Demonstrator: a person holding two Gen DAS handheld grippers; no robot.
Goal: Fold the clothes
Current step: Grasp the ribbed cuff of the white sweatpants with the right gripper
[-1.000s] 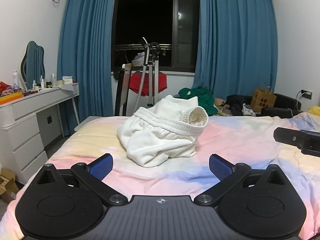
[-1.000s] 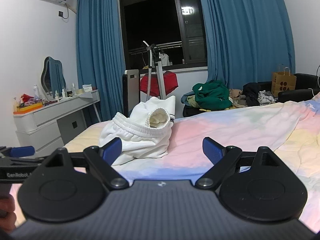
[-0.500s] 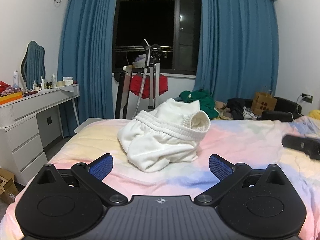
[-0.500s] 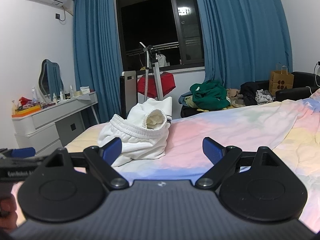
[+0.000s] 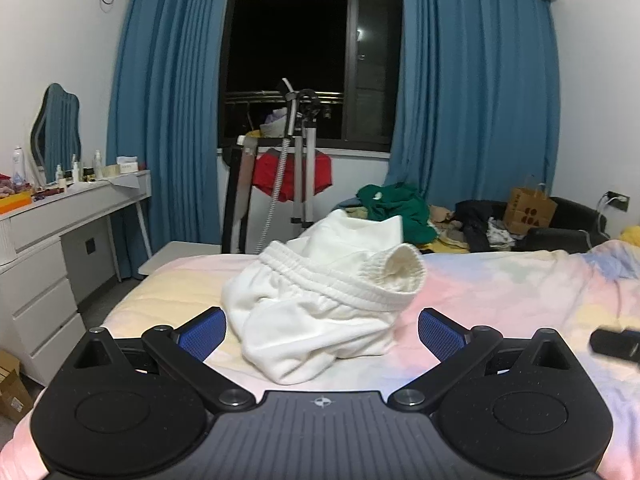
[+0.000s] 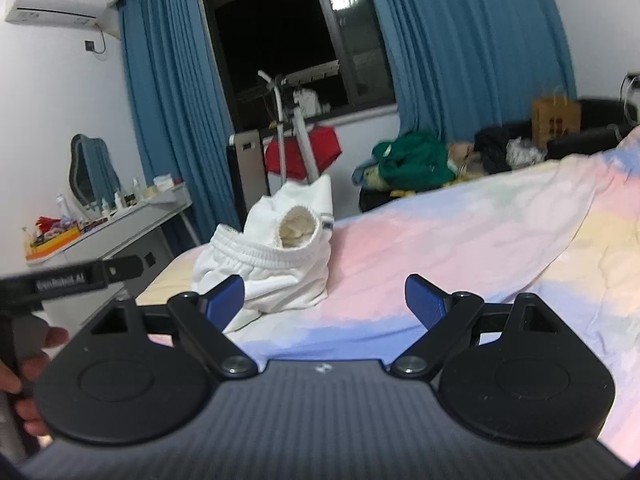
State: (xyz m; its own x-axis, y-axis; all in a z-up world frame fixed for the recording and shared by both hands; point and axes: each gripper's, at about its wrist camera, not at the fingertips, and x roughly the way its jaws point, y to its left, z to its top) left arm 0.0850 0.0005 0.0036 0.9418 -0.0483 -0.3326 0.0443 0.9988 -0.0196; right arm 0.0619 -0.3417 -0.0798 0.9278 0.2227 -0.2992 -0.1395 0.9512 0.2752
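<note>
A crumpled white garment (image 5: 320,300) with a ribbed elastic waistband lies in a heap on the pastel bedspread (image 5: 500,292). My left gripper (image 5: 322,330) is open, and the near edge of the heap sits between its blue pads without touching them. In the right wrist view the same white garment (image 6: 276,268) lies ahead to the left, just past the left pad. My right gripper (image 6: 324,296) is open with only bedspread (image 6: 460,248) between its fingers. The left gripper's body (image 6: 68,282) and a hand (image 6: 28,364) show at the left edge.
A white dressing table (image 5: 60,240) with bottles and a mirror stands left of the bed. A garment steamer stand (image 5: 296,160) with a red cloth is beyond the bed's end. A pile of clothes (image 5: 400,212) and a paper bag (image 5: 528,208) lie by the blue curtains.
The left gripper has moved closer to the white garment, which now reaches between its pads. The right gripper has tilted and shifted; its view is blurred by motion.
</note>
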